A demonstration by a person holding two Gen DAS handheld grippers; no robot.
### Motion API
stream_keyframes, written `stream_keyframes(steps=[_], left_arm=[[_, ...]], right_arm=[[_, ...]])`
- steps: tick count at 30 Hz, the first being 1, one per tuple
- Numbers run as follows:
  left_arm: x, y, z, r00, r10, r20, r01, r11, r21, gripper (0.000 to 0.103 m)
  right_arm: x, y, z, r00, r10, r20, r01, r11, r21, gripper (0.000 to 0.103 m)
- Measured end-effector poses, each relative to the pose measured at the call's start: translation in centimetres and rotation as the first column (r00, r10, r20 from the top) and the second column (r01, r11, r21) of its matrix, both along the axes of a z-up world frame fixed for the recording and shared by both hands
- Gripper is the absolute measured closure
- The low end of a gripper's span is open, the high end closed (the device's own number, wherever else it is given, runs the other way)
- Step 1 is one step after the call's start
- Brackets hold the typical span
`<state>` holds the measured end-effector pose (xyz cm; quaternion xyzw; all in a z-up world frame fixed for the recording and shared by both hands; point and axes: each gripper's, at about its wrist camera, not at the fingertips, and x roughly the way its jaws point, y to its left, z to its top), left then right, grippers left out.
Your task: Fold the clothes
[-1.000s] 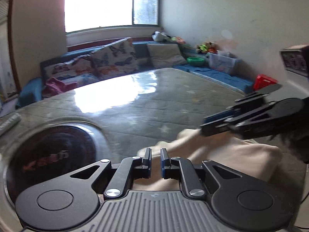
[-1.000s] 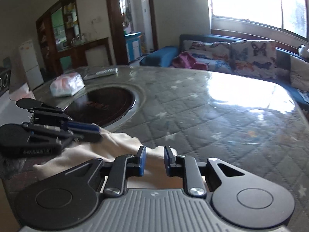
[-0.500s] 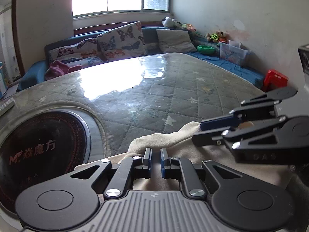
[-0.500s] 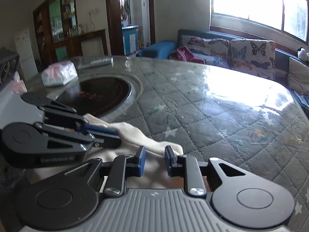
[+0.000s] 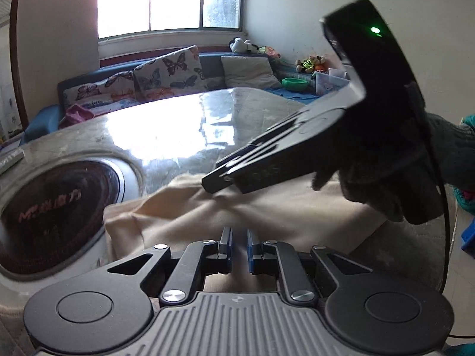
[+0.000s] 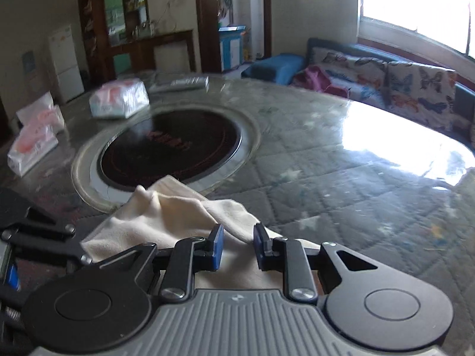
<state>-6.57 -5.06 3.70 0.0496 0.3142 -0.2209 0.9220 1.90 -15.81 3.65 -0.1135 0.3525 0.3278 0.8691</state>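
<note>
A cream cloth [image 5: 267, 210] lies bunched at the near edge of the quilted table; it also shows in the right wrist view [image 6: 166, 219]. My left gripper [image 5: 239, 243] sits low over the cloth with its jaws a narrow gap apart and cloth below them. My right gripper [image 6: 237, 247] has its jaws partly open over a raised fold of the cloth. In the left wrist view the right gripper [image 5: 216, 182] reaches in from the right with its tip on the cloth, held by a dark gloved hand [image 5: 400, 187].
A round black cooktop [image 6: 169, 151] with a metal ring is set in the table beside the cloth. Plastic-wrapped packs [image 6: 118, 101] and a remote [image 6: 181, 83] lie at the far side. A sofa with butterfly cushions [image 5: 166, 74] stands beyond the table [image 6: 341, 178].
The right gripper's jaws have opened wider. It has tilted up and moved across the cloth toward the left gripper. The cloth is more spread and bunched toward the cooktop.
</note>
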Motion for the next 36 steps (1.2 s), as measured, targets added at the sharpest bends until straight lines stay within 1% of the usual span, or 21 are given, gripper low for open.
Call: stream_keyframes(steps=[1,5,8,10,14,17,19,21,24,29,32,34,36], left_arm=[[0.0,0.1,-0.2,1.000,0.001,-0.003,-0.001,1.000,-0.004,0.091],[-0.2,0.9,0.1,1.000,0.011,0.003,-0.011,1.000,-0.024,0.091],[-0.1,2.2,0.4,0.998,0.067,0.008,-0.067,0.997,-0.041,0.090],[0.0,3.1,0.4,0.995,0.100,0.001,-0.100,0.993,-0.062,0.090],[0.0,4.1,0.1,0.992,0.123,-0.025,-0.125,0.988,-0.092,0.090],[-0.2,4.3,0.2,0.993,0.118,-0.029,-0.121,0.987,-0.102,0.090],[-0.3,4.5,0.2,0.993,0.115,-0.031,-0.118,0.987,-0.109,0.090],[-0.4,4.7,0.2,0.993,0.112,-0.034,-0.116,0.986,-0.116,0.090],[0.1,5.3,0.7,0.992,0.119,-0.046,-0.125,0.982,-0.141,0.090],[2.4,6.3,1.5,0.985,0.164,-0.043,-0.169,0.973,-0.154,0.090],[3.9,6.9,0.9,0.979,0.195,-0.057,-0.201,0.971,-0.131,0.090],[4.5,7.3,0.3,0.974,0.213,-0.072,-0.221,0.968,-0.116,0.090],[4.5,7.6,0.1,0.974,0.216,-0.067,-0.223,0.968,-0.117,0.090]], right_arm=[[0.2,0.3,-0.2,1.000,-0.002,0.002,0.002,1.000,-0.012,0.081],[1.0,0.5,-0.3,0.999,-0.031,-0.009,0.031,0.999,0.009,0.081],[0.5,0.5,0.5,1.000,-0.006,0.015,0.006,1.000,0.018,0.081],[0.1,0.9,1.0,0.999,0.040,0.007,-0.040,0.999,0.036,0.081],[0.0,2.8,0.6,0.995,0.102,0.007,-0.102,0.995,-0.013,0.081],[0.9,4.0,-0.3,0.996,0.084,0.007,-0.084,0.996,-0.037,0.080],[1.4,4.2,-0.4,0.998,0.067,0.003,-0.067,0.997,-0.029,0.077],[1.8,4.2,-0.2,0.998,0.056,-0.002,-0.056,0.998,-0.015,0.077],[1.6,3.4,0.4,0.998,0.055,0.017,-0.056,0.998,0.005,0.075],[0.2,0.4,2.1,0.999,0.006,0.037,-0.007,0.999,0.033,0.074],[-1.3,-2.2,2.3,0.999,-0.023,0.031,0.021,0.999,0.050,0.074],[-1.4,-3.5,1.9,0.998,-0.059,0.022,0.058,0.996,0.063,0.074],[-1.4,-4.9,1.5,0.995,-0.095,0.012,0.094,0.993,0.075,0.074]])
